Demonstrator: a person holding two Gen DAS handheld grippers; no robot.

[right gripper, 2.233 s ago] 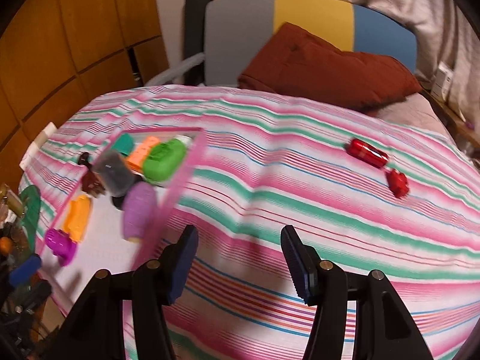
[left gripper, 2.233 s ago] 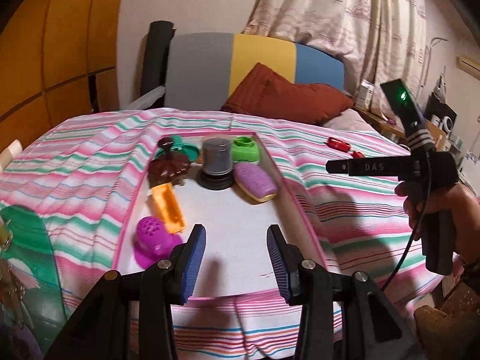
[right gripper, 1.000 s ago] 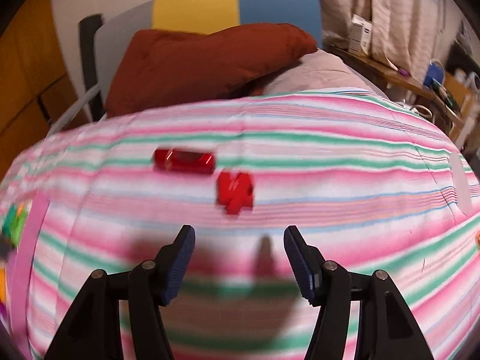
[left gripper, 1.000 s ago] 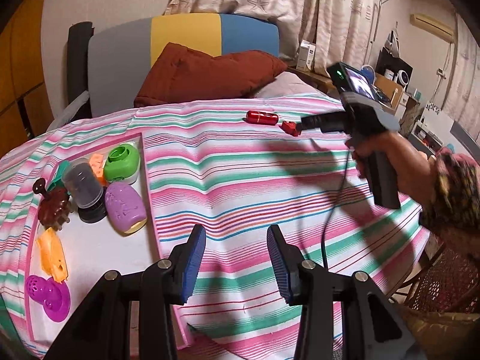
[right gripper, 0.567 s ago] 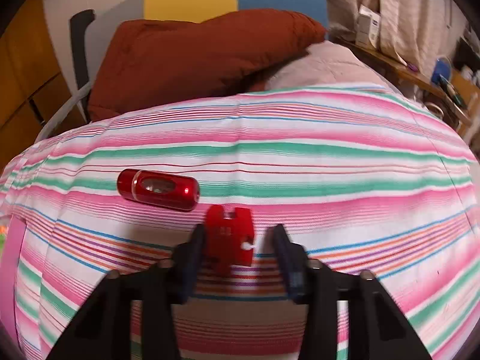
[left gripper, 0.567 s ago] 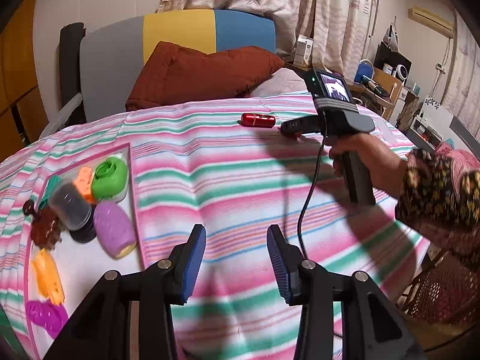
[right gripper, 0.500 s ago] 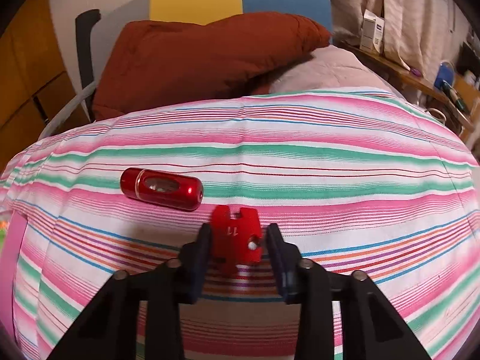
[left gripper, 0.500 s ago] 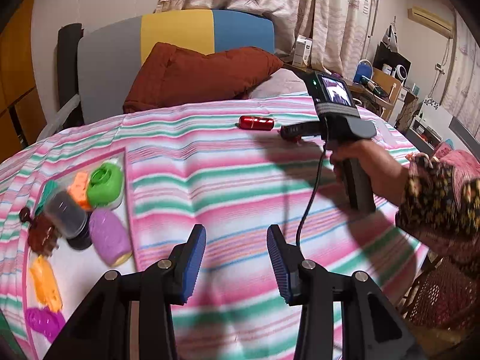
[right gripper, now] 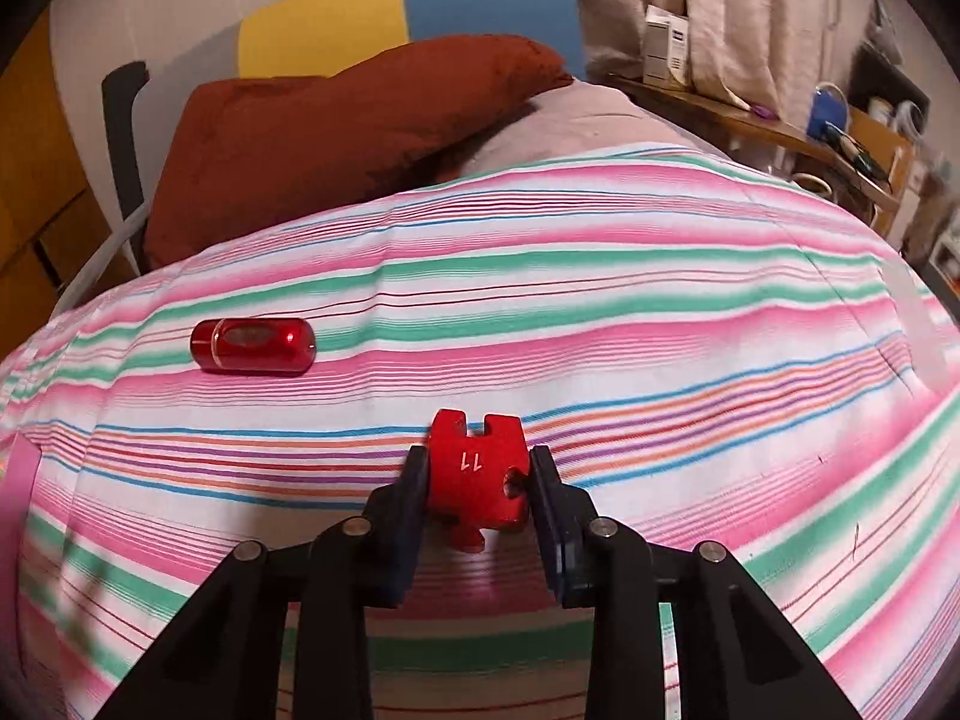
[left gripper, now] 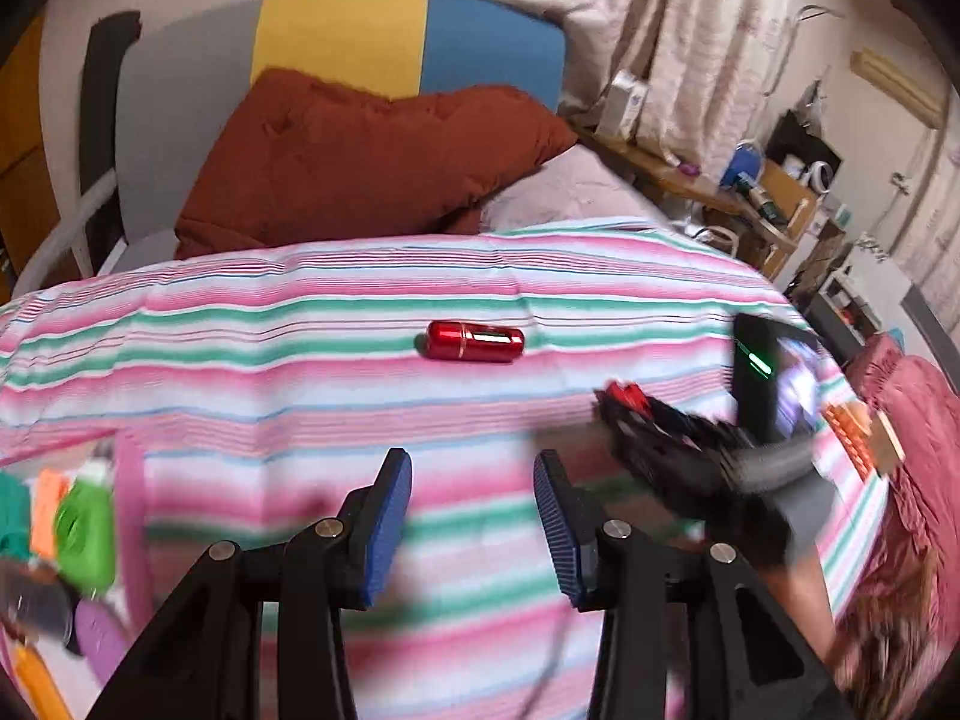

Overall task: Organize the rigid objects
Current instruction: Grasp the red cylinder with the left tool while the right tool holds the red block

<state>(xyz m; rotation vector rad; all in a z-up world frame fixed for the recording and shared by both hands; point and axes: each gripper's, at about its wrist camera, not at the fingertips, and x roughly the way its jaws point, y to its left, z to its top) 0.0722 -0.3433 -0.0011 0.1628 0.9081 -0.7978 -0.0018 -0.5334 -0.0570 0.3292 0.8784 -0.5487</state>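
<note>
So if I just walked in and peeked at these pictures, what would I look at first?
Probably the red puzzle-shaped block, pinched tight in the right gripper just above the stripy pink and green bedspread. Next, the shiny red capsule lying alone on the bedspread, off to the block's left and further back. Then the big rust-brown cushion at the far end, against the grey, yellow and blue headboard.

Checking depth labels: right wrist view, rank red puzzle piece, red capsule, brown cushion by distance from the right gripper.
1. Red puzzle piece: clamped in the right gripper.
2. Red capsule: on the striped cover, ahead and left.
3. Brown cushion: beyond the cover, farthest.
</note>
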